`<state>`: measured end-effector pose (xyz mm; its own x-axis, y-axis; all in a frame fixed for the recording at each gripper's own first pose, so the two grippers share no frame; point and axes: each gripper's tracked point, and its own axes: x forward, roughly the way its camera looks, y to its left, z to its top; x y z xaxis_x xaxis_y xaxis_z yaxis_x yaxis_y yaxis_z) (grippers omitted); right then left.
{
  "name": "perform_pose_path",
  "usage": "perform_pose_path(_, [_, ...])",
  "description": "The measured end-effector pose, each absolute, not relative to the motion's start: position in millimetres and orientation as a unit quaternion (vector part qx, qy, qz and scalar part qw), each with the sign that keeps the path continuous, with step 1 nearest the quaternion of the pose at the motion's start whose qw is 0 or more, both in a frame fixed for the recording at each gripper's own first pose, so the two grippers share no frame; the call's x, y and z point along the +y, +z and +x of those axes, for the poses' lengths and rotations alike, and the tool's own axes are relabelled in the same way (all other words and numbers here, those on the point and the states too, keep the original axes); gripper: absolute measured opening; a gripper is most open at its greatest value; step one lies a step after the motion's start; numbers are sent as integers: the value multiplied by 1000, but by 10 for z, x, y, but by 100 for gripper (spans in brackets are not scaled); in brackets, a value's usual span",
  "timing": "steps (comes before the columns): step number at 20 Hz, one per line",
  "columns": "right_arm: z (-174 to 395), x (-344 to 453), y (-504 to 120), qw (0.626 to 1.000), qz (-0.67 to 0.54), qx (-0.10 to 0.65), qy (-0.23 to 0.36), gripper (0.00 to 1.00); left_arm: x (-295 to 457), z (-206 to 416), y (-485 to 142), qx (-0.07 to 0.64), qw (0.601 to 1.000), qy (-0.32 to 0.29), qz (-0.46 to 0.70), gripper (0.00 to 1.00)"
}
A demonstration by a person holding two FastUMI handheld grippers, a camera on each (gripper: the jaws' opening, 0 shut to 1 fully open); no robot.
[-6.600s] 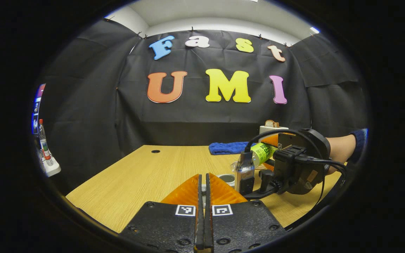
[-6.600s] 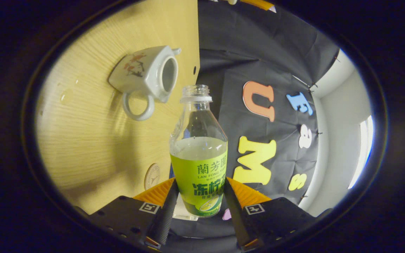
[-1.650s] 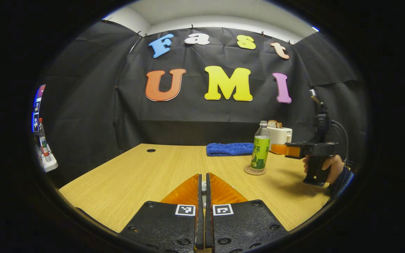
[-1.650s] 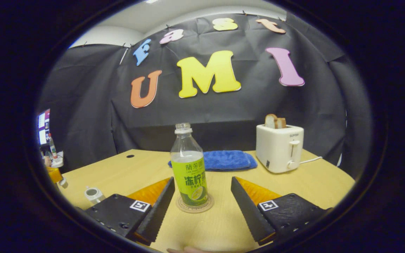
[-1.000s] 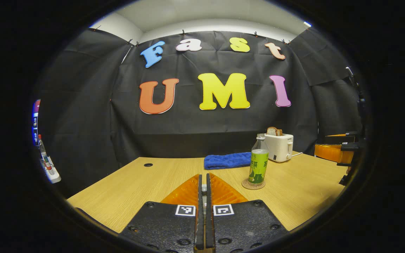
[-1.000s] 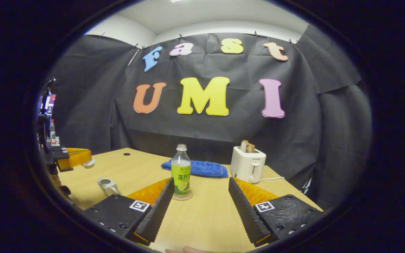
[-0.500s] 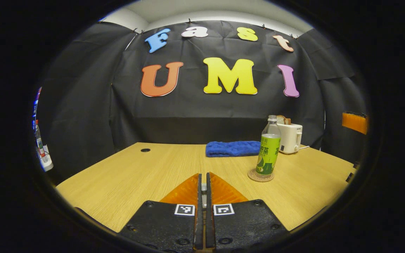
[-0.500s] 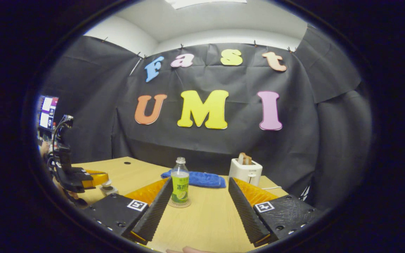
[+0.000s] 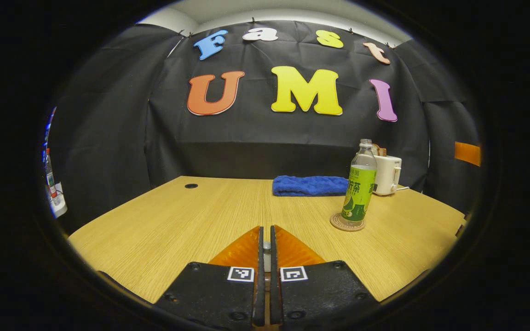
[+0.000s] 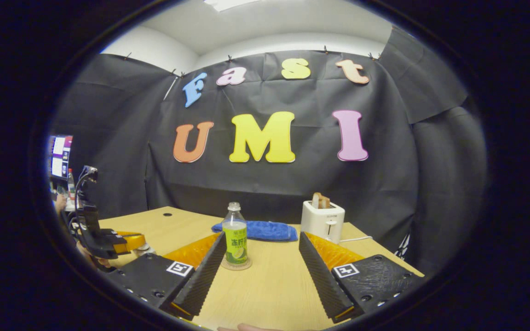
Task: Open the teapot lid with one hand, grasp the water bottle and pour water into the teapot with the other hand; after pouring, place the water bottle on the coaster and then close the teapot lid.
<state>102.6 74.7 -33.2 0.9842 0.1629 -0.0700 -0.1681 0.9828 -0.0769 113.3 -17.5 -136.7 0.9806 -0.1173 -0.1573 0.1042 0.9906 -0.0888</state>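
Observation:
The green-labelled water bottle (image 9: 359,184) stands upright on the round coaster (image 9: 347,225), right of centre on the table. My left gripper (image 9: 265,230) is shut on a small pale piece, the teapot lid (image 9: 266,250). In the right gripper view the left gripper (image 10: 129,241), held by a hand, hovers low at the far left over the teapot (image 10: 143,250), which is mostly hidden. My right gripper (image 10: 261,248) is open, drawn back from the bottle (image 10: 235,239) and coaster (image 10: 236,265), with nothing between its fingers.
A folded blue towel (image 9: 308,185) lies at the back of the wooden table (image 9: 177,220). A white toaster (image 10: 322,220) with bread stands at the back right, its cord trailing right. A cable hole (image 9: 191,185) is at the back left.
The bottle went from tilted over the teapot to standing on the coaster, released. My right gripper opened and pulled back. My left gripper came down with the lid toward the teapot.

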Motion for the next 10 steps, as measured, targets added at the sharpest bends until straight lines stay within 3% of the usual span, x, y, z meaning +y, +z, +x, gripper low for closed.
perform_pose_path(4, [1033, 755, -355, 995, -45, 35, 82, 95, -171, 1141, -1364, 85, 994, -53, -33, 8])
perform_pose_path(10, [1041, 708, -332, 996, -45, 33, 76, 99, -154, 1141, -1409, 102, 993, -49, -25, 12])
